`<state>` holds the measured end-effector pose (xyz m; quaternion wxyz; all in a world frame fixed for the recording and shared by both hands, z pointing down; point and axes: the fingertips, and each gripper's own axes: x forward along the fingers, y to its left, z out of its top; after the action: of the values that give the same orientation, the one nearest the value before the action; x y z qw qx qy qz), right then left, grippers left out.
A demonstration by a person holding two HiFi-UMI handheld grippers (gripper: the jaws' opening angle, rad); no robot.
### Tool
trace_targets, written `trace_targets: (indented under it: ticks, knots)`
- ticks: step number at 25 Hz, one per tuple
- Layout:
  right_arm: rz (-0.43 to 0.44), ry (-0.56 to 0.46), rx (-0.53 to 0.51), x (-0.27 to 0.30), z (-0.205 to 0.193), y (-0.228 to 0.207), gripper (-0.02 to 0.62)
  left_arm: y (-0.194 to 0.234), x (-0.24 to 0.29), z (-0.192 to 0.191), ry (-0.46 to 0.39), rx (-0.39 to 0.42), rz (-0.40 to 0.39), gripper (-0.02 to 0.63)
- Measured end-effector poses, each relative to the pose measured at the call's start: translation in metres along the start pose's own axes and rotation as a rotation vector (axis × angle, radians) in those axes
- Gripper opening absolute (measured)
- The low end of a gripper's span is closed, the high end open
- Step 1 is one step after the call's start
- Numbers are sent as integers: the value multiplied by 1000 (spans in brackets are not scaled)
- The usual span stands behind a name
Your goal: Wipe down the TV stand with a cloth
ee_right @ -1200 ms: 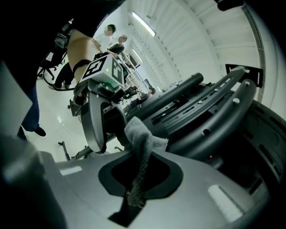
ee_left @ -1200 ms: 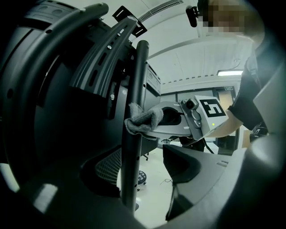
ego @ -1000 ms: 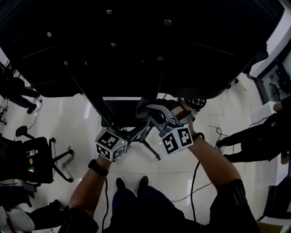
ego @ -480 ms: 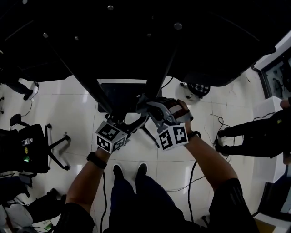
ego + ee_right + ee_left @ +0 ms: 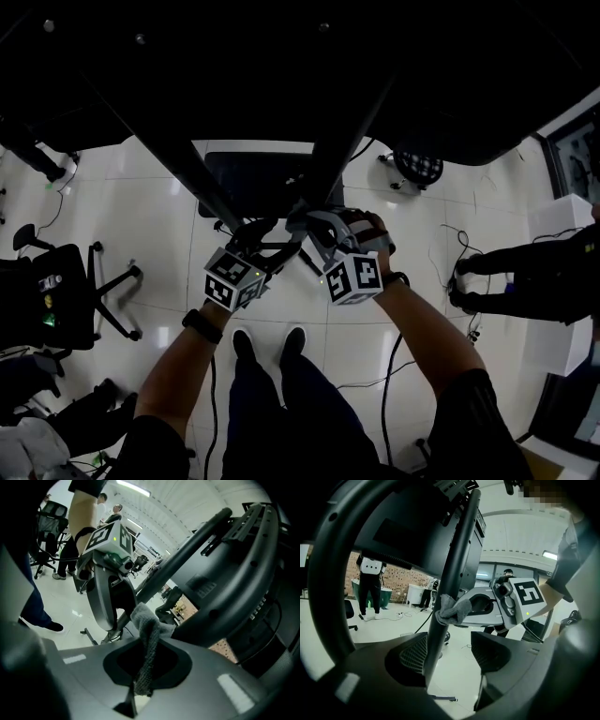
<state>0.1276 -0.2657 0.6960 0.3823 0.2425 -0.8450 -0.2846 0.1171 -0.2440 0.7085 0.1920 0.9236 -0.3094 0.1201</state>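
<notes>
The TV stand's slanted black pole (image 5: 333, 155) (image 5: 454, 559) (image 5: 187, 559) runs up to the dark screen (image 5: 281, 66) overhead. A grey cloth (image 5: 452, 609) (image 5: 146, 644) is pinched in my right gripper (image 5: 307, 228) (image 5: 139, 681) and pressed against that pole. In the left gripper view the right gripper (image 5: 490, 605) comes in from the right with the cloth bunched at its tip. My left gripper (image 5: 267, 248) (image 5: 447, 651) stands open, its jaws wide apart, with the pole just in front of them and no grip on it. Its marker cube (image 5: 110, 536) shows in the right gripper view.
The stand's black base plate (image 5: 248, 178) lies on the white tiled floor under the grippers. An office chair (image 5: 61, 300) stands at the left. Cables (image 5: 398, 361) trail on the floor. People (image 5: 525, 272) stand at the right and far left. My shoes (image 5: 267, 342) are below.
Both grippers with the cloth now sit lower on the pole, farther from the screen. The view has shifted, so more of the base plate and floor shows.
</notes>
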Motion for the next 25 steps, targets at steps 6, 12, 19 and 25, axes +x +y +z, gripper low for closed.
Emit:
trace_targets:
  ticks: [6,12,19,25]
  knots:
    - [43,45,31,30,-33,40,23,6,13,-47,31,-39,0,313]
    - [91,96,44,65,-63,81,23,24,25,-91,56,-84,-2,313]
    - [132,141,68,94,-94,118,23,40,44,-128,77,-103,-1,313]
    - [167,183,92,118,-121,149,23,52,58,-160,102,-115,-1,313]
